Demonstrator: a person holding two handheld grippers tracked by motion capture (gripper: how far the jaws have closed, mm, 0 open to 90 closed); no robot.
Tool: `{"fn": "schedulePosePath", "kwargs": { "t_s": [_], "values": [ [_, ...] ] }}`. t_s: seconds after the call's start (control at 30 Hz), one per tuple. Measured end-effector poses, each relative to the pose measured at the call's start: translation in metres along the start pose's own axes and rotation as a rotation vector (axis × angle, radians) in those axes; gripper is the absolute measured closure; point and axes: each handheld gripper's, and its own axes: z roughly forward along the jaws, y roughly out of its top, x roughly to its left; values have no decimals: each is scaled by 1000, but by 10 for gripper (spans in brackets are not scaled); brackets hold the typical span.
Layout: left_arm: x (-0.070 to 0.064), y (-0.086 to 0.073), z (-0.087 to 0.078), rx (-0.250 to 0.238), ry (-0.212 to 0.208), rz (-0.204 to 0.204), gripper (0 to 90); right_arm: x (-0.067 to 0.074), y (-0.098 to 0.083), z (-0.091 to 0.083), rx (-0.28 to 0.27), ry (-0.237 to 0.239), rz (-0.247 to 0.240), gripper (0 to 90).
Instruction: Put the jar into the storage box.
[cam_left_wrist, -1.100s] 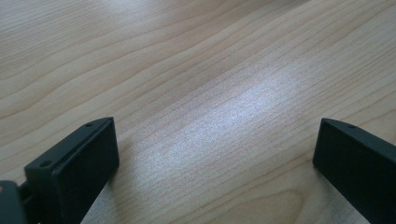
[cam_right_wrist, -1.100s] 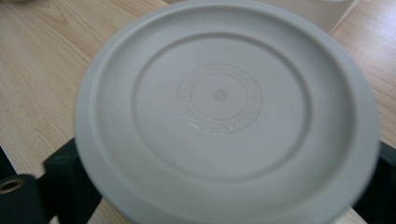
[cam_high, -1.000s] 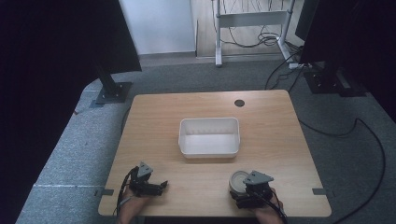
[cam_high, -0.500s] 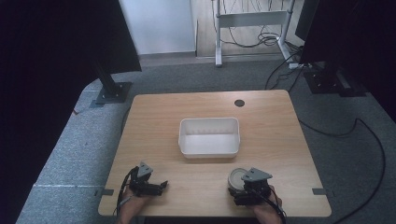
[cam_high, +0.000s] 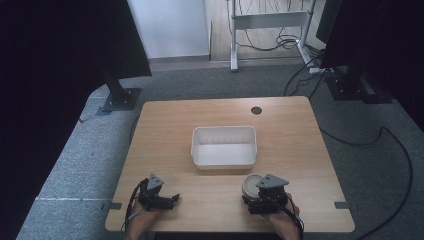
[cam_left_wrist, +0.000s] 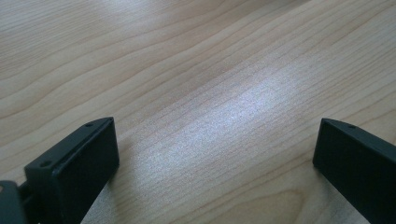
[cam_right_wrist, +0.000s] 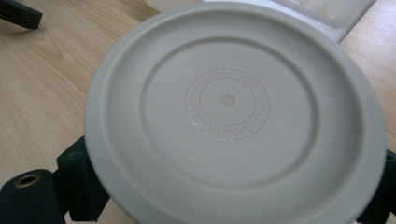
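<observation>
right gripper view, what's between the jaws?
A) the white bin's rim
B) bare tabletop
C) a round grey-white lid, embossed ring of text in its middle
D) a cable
C: in the right gripper view the round lid sits between the two black jaws of the right gripper, with the white bin beyond it.

Black stands (cam_high: 119, 95) on grey carpet (cam_high: 80, 165)

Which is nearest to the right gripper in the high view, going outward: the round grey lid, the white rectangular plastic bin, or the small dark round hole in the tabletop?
1. Round grey lid: right at the right gripper, near the table's front edge.
2. White rectangular plastic bin: mid-table, just beyond the lid.
3. Small dark round hole: near the far edge, past the bin.
</observation>
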Motion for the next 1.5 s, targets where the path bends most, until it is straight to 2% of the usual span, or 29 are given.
{"fn": "schedulePosePath", "kwargs": {
  "t_s": [0.7, 1.5],
  "values": [
    [0, 0, 0, 0, 0, 0, 0, 0, 20, 9, 1, -3, -4, 92],
    [0, 0, 0, 0, 0, 0, 0, -2, 44, 18, -24, -2, -6, 91]
  ]
}}
